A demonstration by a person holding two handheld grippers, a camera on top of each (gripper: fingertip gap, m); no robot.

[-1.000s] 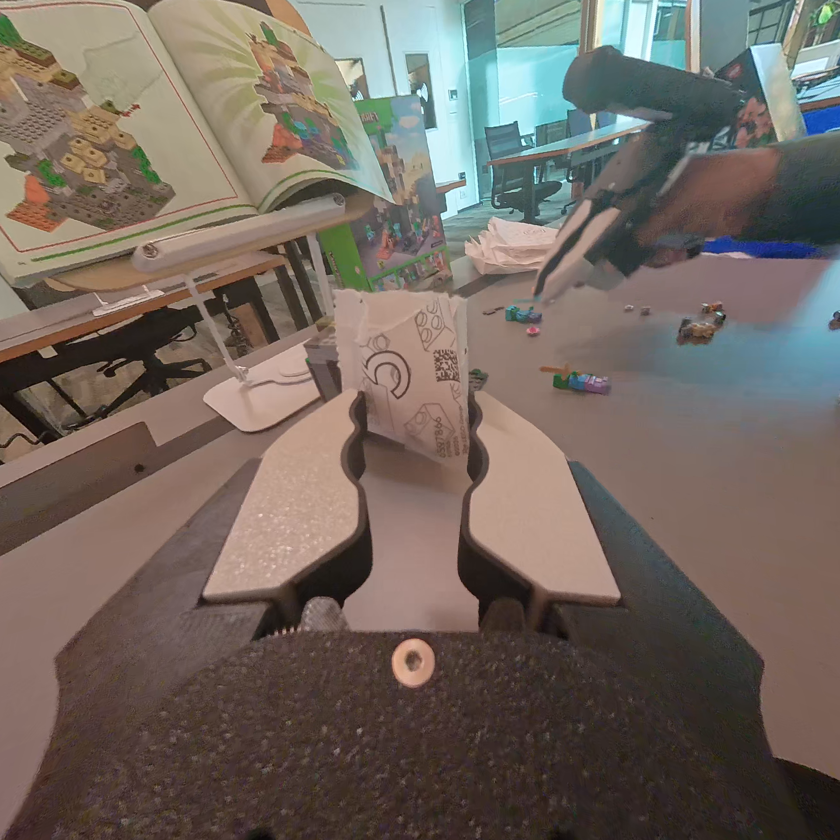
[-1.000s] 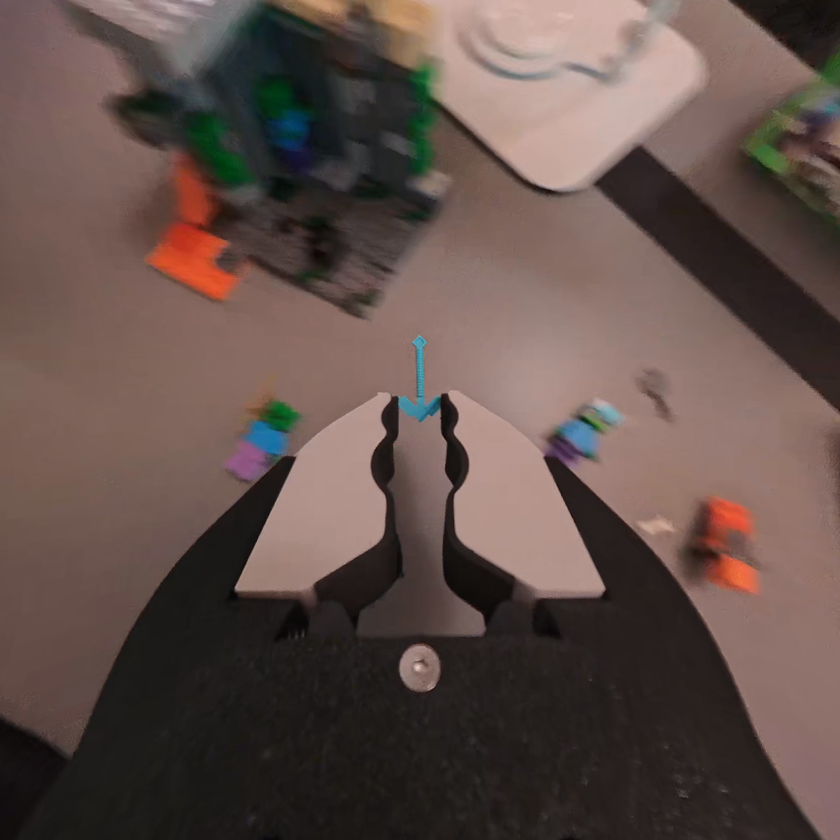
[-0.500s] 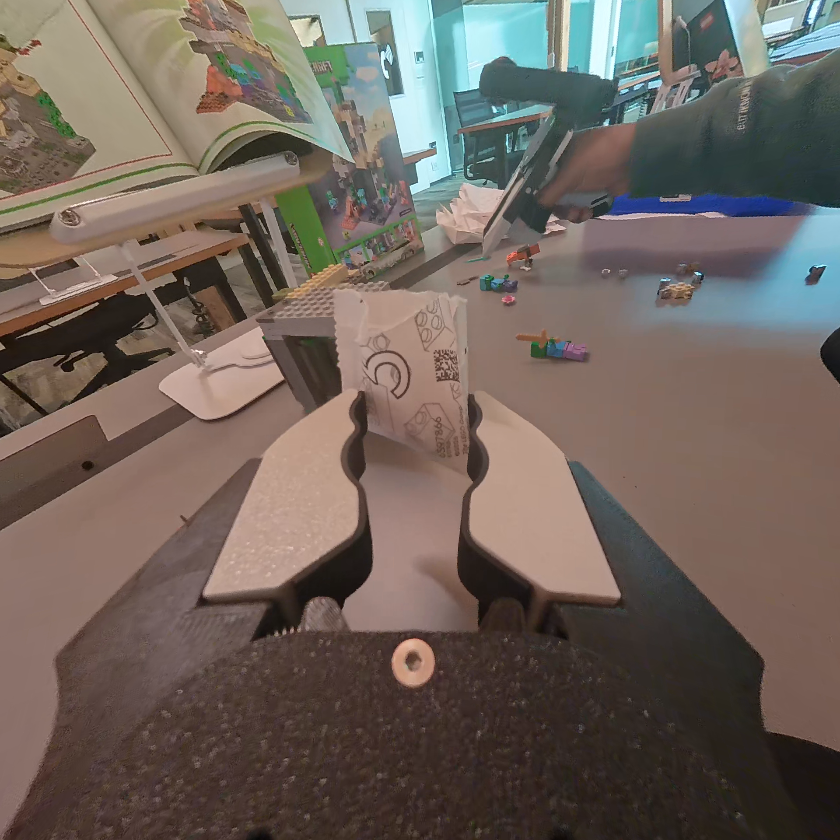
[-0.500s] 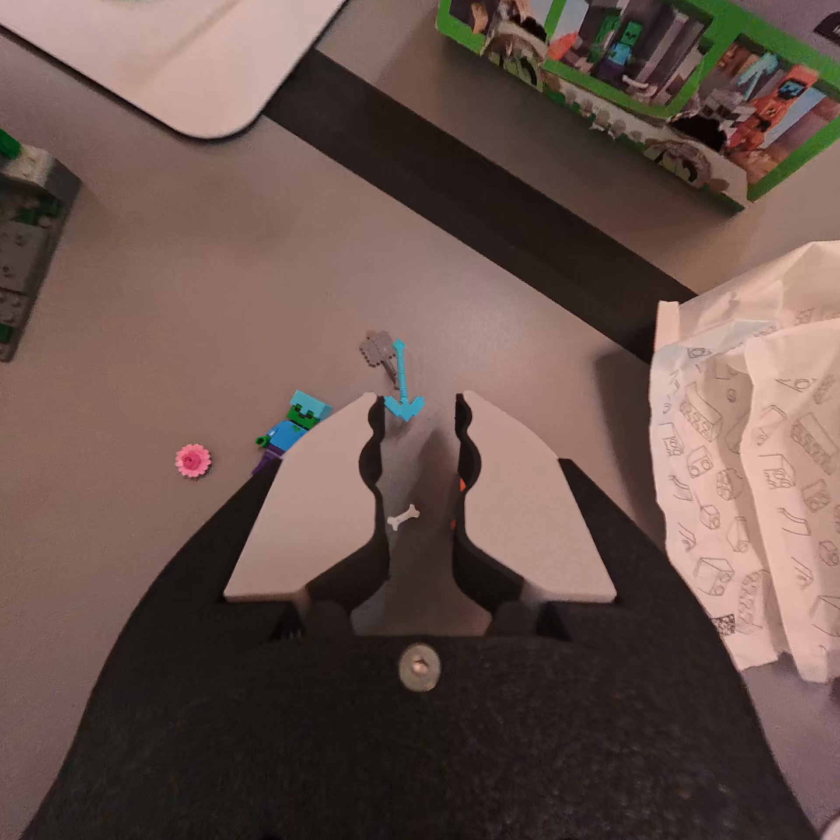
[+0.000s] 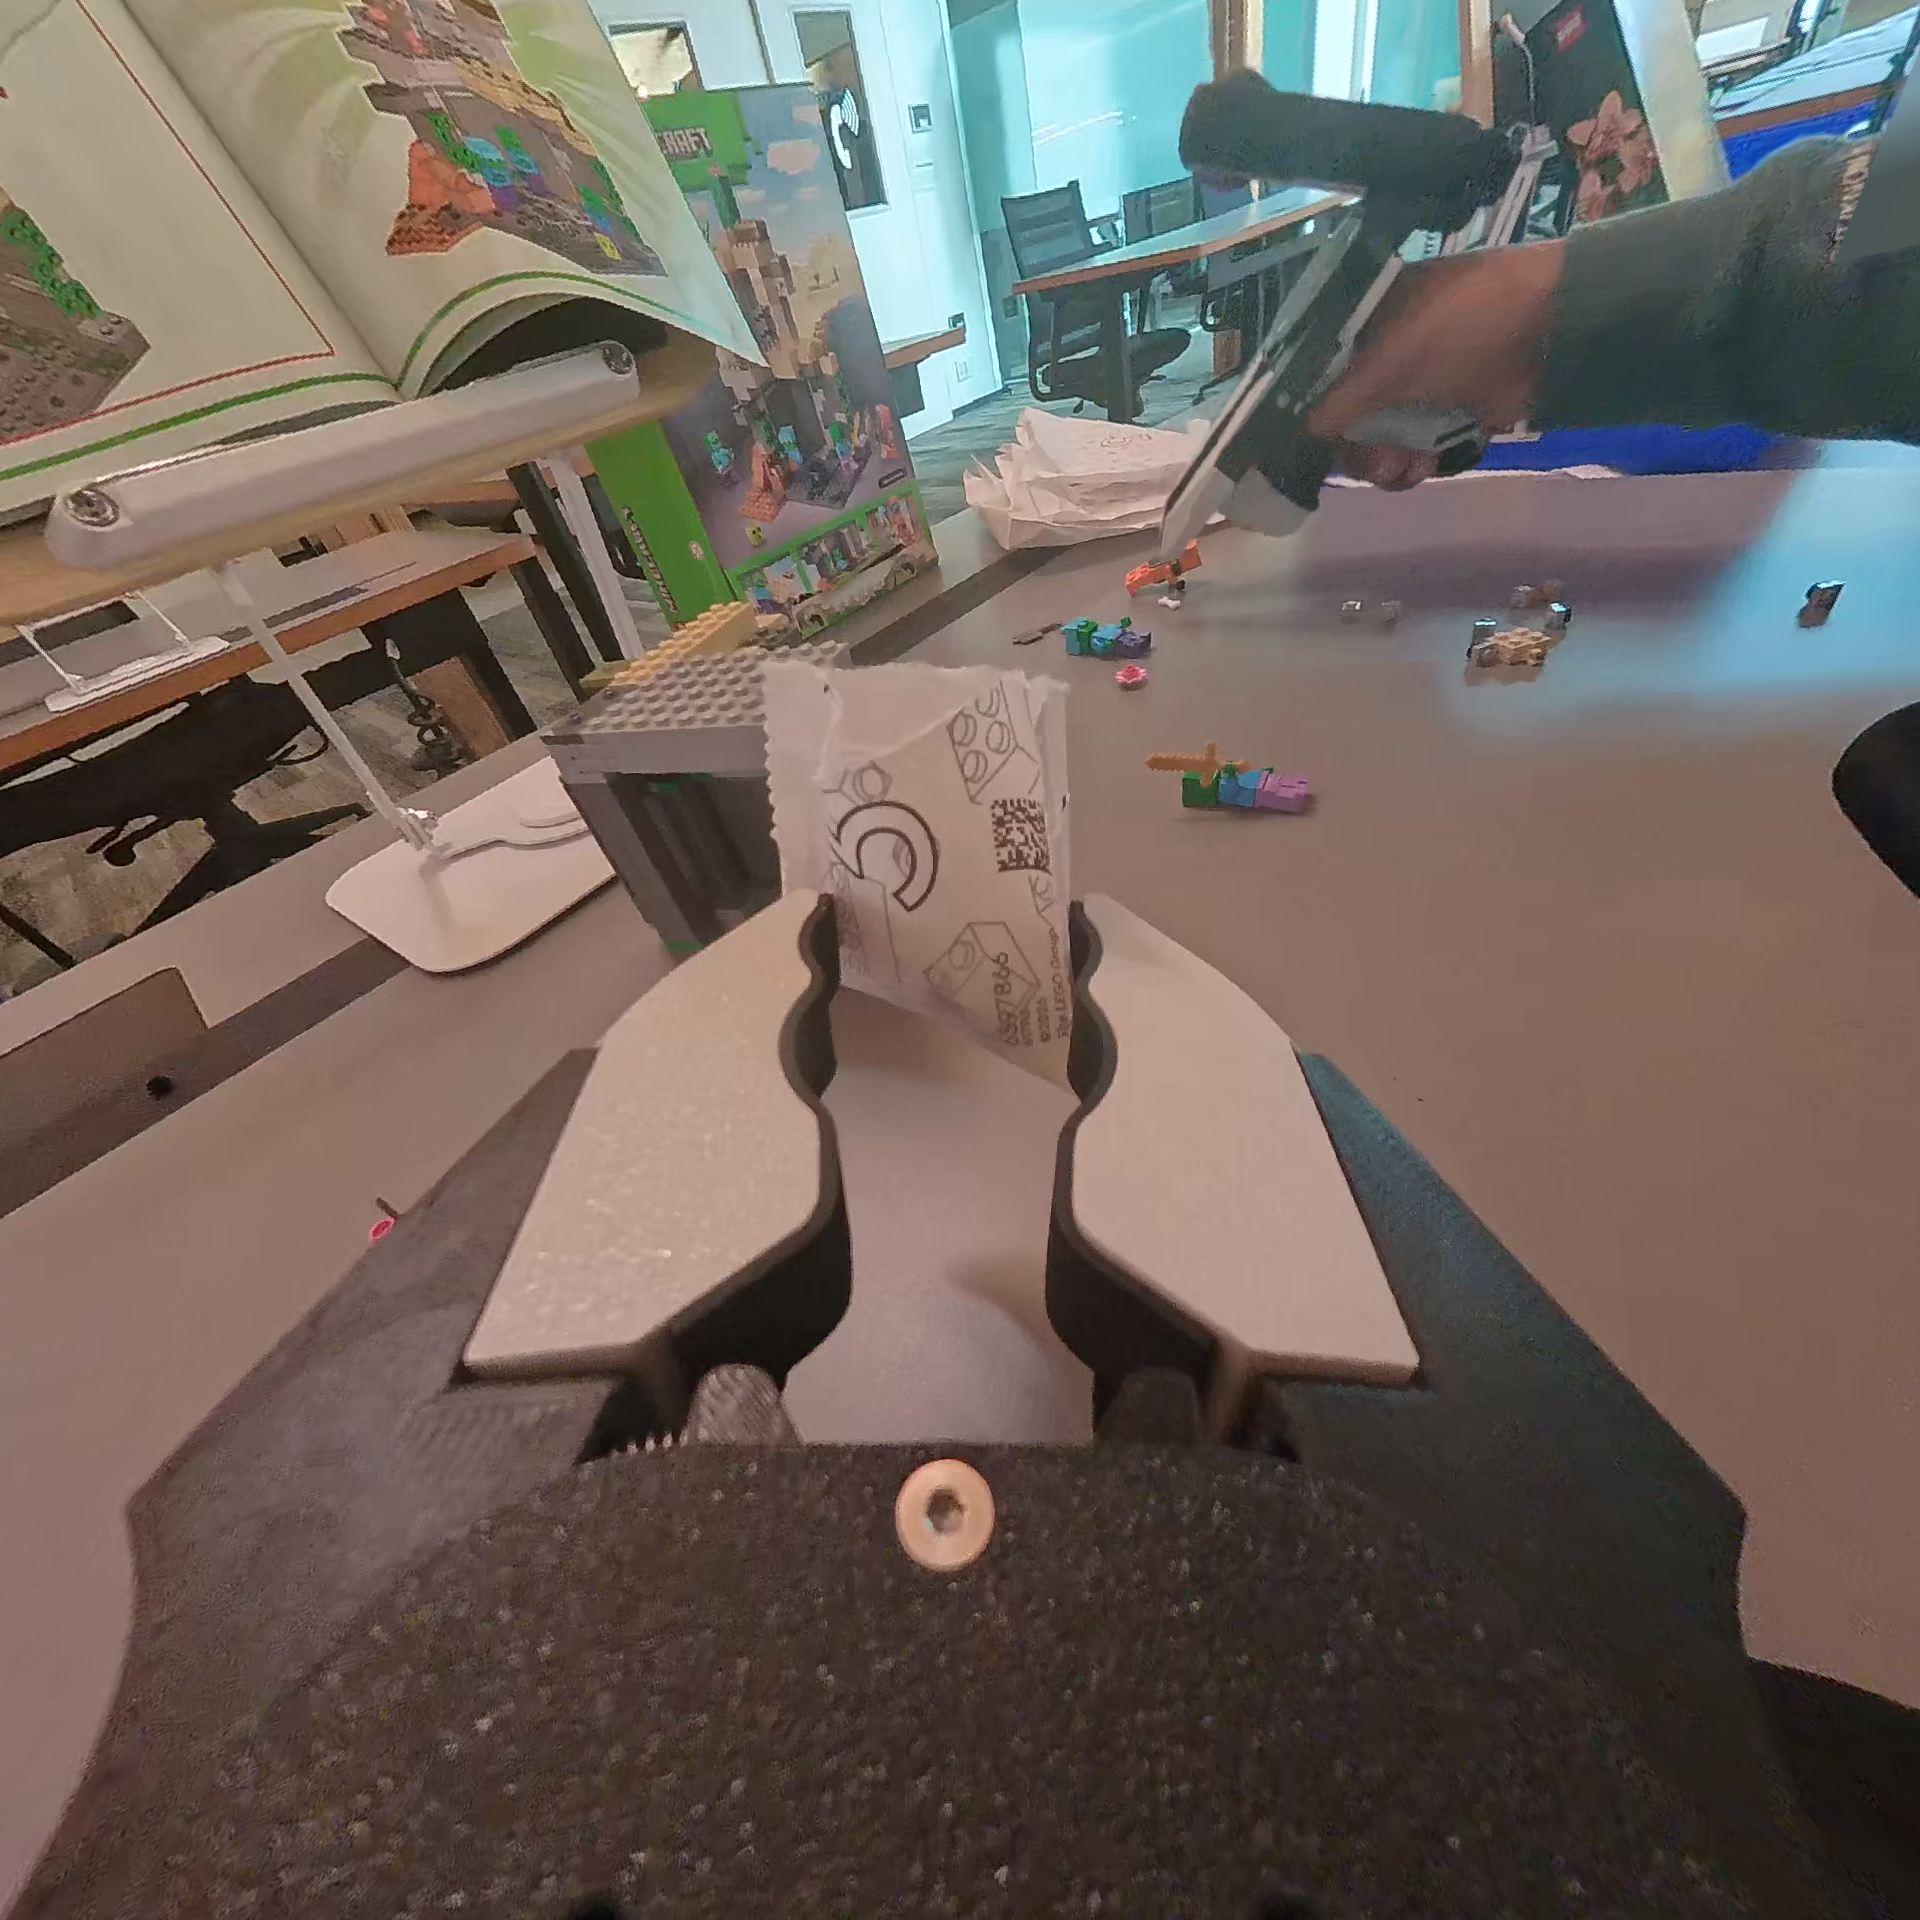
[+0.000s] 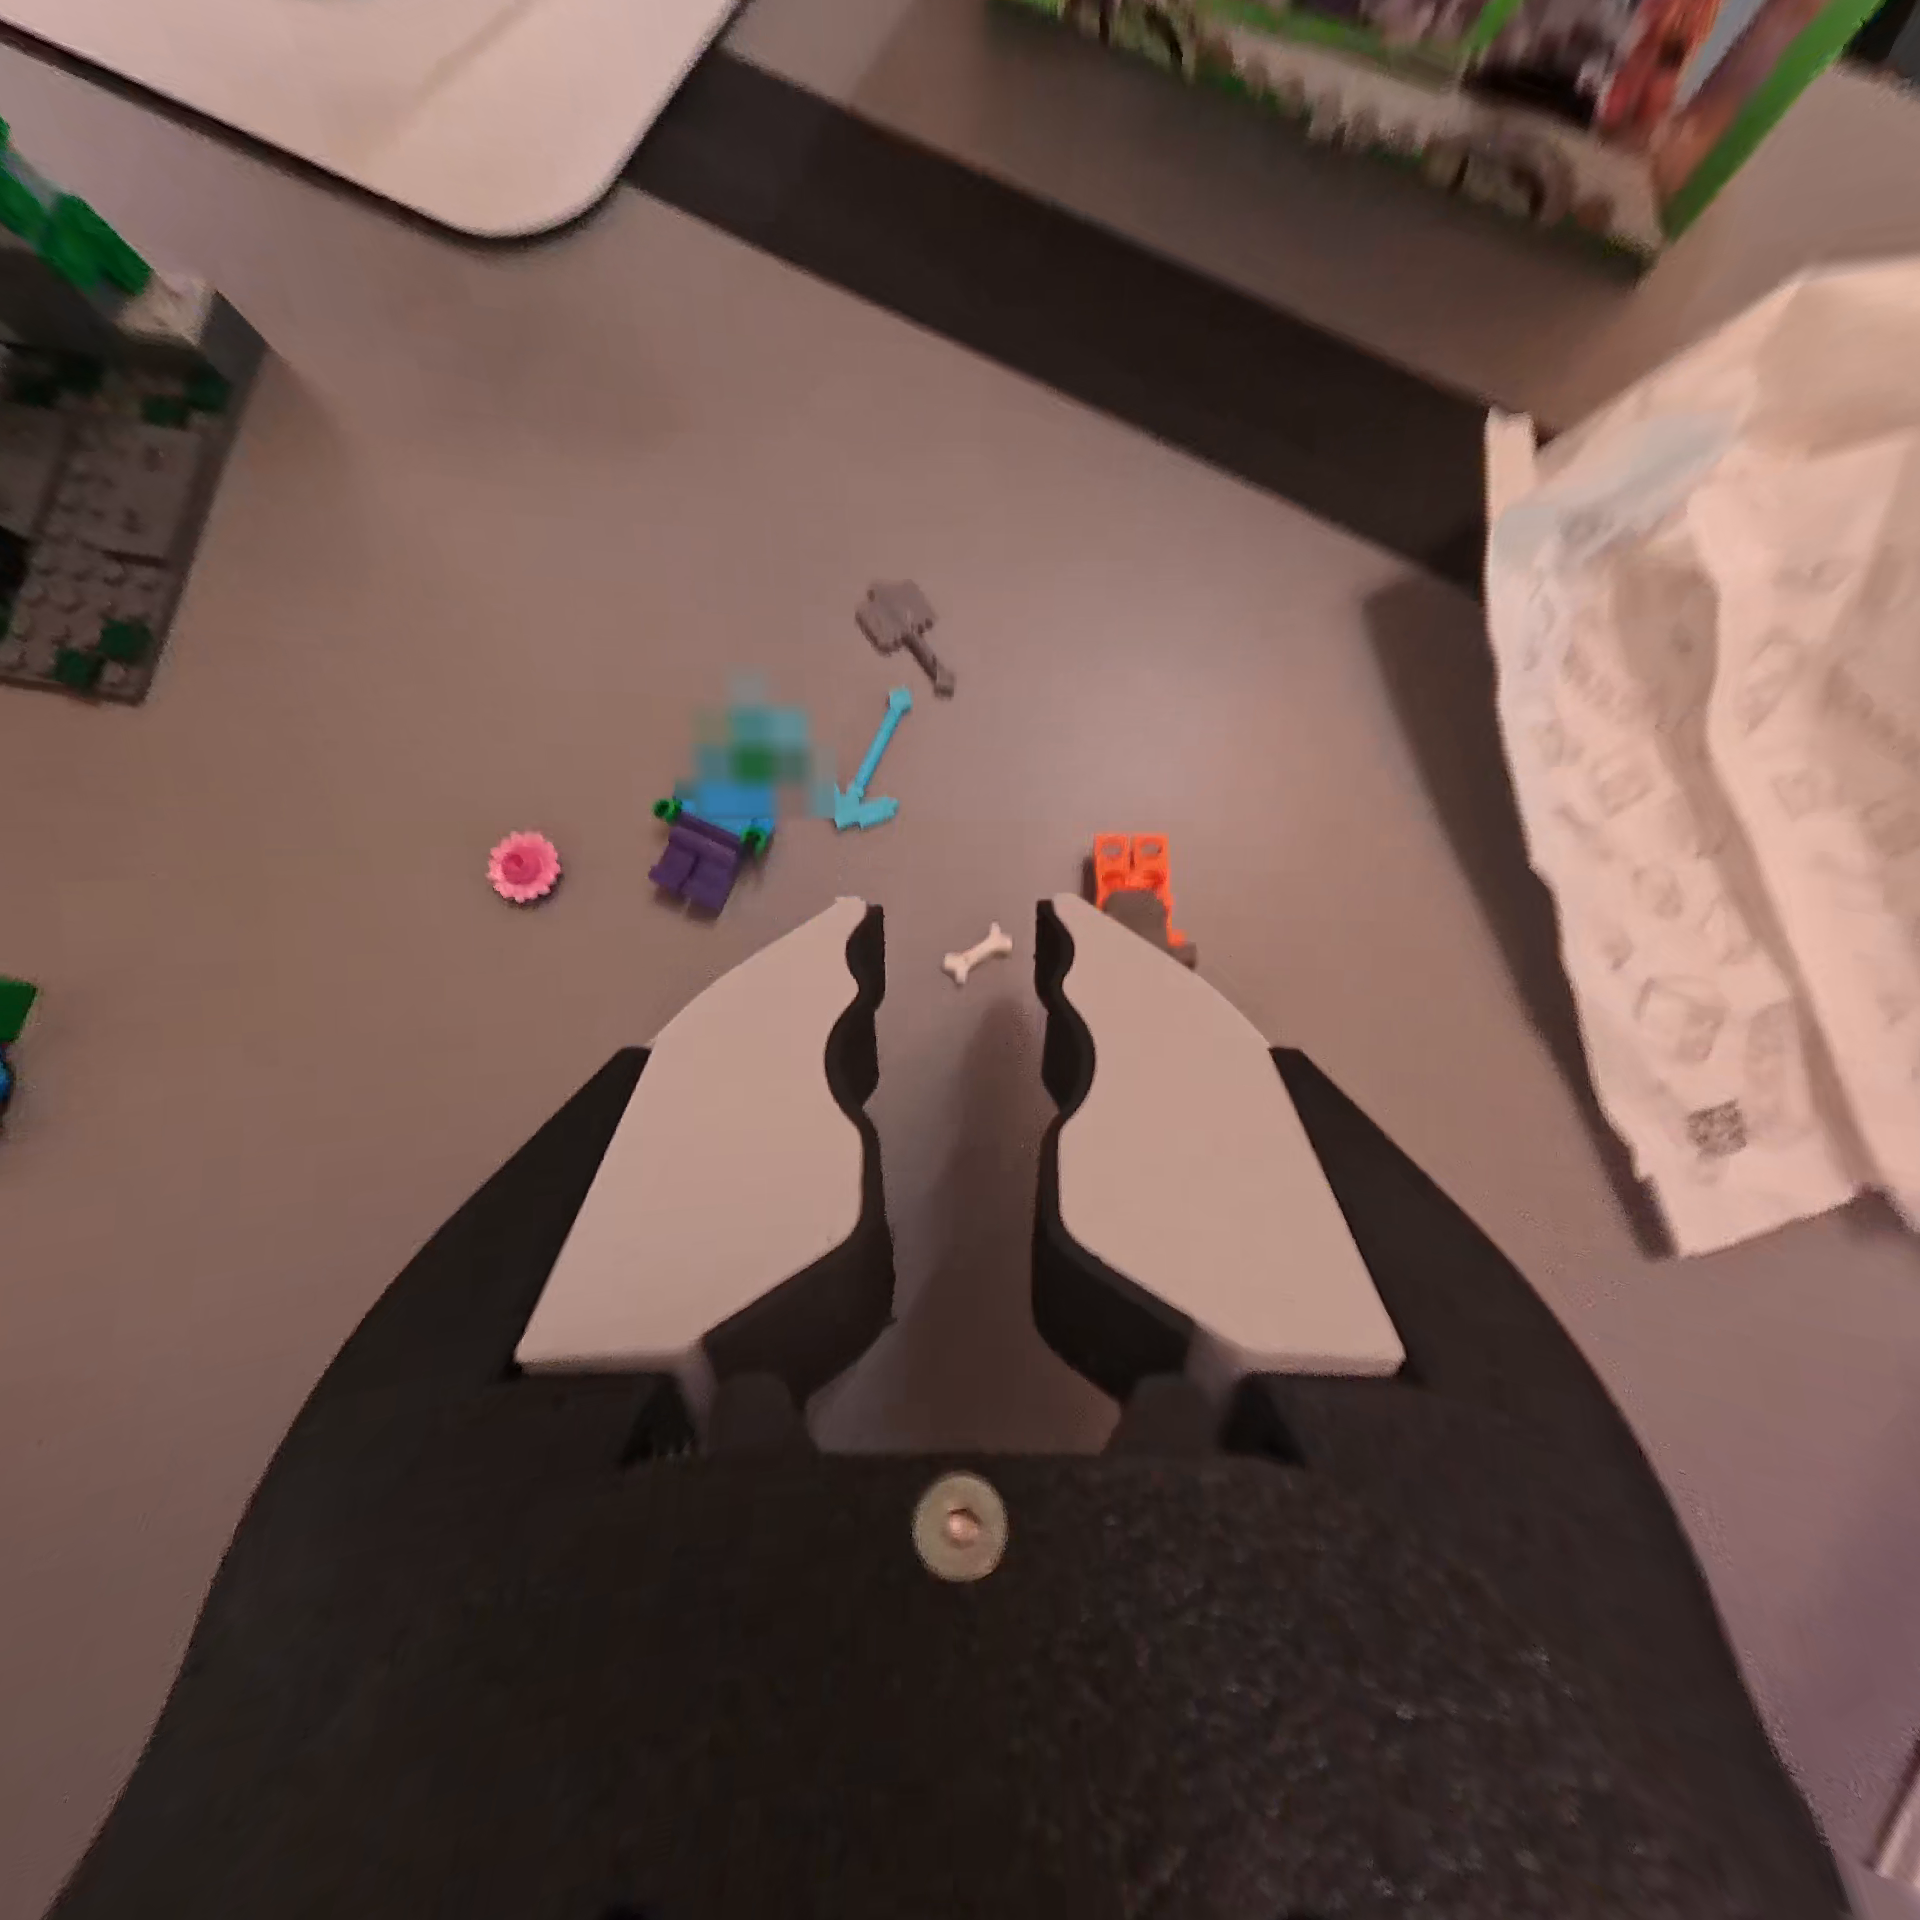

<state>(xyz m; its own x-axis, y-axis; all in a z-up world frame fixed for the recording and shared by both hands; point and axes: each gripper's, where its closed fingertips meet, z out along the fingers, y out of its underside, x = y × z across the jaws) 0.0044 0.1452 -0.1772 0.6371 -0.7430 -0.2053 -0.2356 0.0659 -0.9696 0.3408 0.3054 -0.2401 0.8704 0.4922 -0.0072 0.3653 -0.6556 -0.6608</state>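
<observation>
Pinching white paper bag (image 5: 940, 862) upright in our left gripper (image 5: 948, 935), jaws clamped on its lower half; paper thin, soft, tears easily; grey brick build (image 5: 675, 790) just behind bag; beyond bag, our right gripper (image 6: 958, 914) parted, empty, over white bone (image 6: 977, 952); grey table (image 5: 1558, 1039) clear rightward.

**Daylit and sharp on the left, dim and smeared on the right**

The left wrist view was bright, daylight coming through the tall glass walls (image 5: 1101, 135) behind; wide-angle bending curved its edges, and the far hand (image 5: 1423, 353) blurred. The right wrist view was dim and warm-tinted, with the green printed cardboard box (image 6: 1455, 114) and the crumpled white paper bags (image 6: 1714, 727) smeared.
</observation>
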